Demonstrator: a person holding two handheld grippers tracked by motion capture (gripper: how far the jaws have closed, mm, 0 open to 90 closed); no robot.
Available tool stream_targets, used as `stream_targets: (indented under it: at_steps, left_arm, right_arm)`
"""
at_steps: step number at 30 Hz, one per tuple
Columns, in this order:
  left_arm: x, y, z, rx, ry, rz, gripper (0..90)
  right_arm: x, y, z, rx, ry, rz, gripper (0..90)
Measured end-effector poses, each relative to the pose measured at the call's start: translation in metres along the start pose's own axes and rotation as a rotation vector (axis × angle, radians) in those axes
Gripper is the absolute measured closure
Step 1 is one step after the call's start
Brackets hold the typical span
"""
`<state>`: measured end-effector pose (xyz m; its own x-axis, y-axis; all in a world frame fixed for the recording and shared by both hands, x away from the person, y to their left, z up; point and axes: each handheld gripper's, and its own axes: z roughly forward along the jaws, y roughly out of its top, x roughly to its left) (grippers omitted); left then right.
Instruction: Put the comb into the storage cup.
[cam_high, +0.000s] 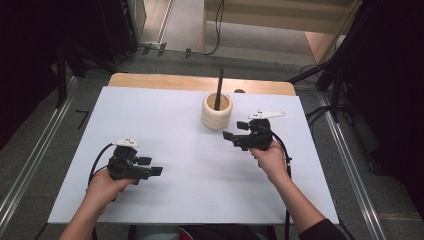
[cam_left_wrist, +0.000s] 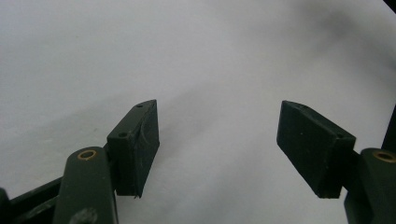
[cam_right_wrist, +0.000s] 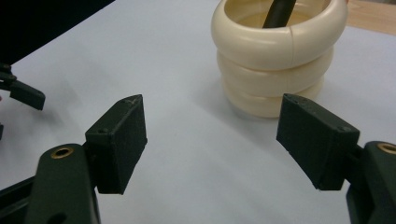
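A cream ribbed cup (cam_high: 217, 111) stands on the white tabletop toward the back, right of centre, with a dark stick (cam_high: 219, 89) rising out of it. In the right gripper view the cup (cam_right_wrist: 275, 56) rises just beyond the jaws with the stick (cam_right_wrist: 279, 11) leaning inside it. My right gripper (cam_high: 231, 138) hovers a little in front and to the right of the cup, open, nothing between its fingers. My left gripper (cam_high: 151, 166) rests low at the front left, far from the cup, open over bare tabletop (cam_left_wrist: 201, 60).
The white tabletop (cam_high: 190, 175) covers a wooden table whose far edge (cam_high: 200, 82) shows behind the cup. Dark stands and cables flank the table on both sides. The left gripper's tip (cam_right_wrist: 23, 93) shows at the left edge of the right gripper view.
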<state>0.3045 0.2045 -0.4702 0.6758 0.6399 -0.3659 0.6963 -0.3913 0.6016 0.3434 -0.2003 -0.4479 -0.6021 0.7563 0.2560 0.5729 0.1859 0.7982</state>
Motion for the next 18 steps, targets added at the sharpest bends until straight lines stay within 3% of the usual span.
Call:
stream_targets:
  at_steps: [18]
  left_arm:
    - [0.003, -0.002, -0.004, -0.006, 0.008, -0.001, 30.2]
  right_arm:
    - [0.008, -0.024, -0.012, 0.028, 0.014, -0.016, 22.1]
